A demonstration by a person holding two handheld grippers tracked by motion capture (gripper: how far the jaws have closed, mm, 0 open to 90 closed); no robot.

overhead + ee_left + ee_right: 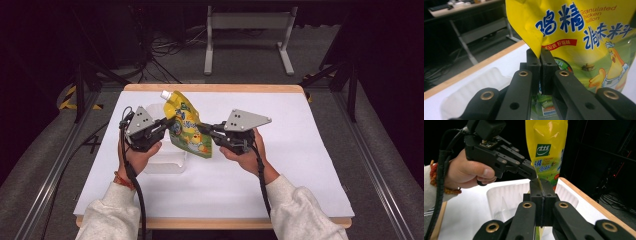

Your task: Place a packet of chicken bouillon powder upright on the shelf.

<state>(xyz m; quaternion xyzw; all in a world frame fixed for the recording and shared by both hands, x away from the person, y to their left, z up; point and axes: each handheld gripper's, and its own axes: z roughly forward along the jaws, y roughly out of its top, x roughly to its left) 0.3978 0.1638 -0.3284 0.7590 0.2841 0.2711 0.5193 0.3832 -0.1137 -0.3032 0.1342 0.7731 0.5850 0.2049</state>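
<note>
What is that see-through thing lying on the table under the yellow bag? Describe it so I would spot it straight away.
Start at the white-covered table and look toward its left half, just below the yellow pouch held up between the left gripper and the right gripper. There lies a clear plastic tray with ribbed walls. It is colourless and nearly blends into the white cover, unlike the bright pouch above it.

Bright tabletop, dark surroundings, mild softness
</note>
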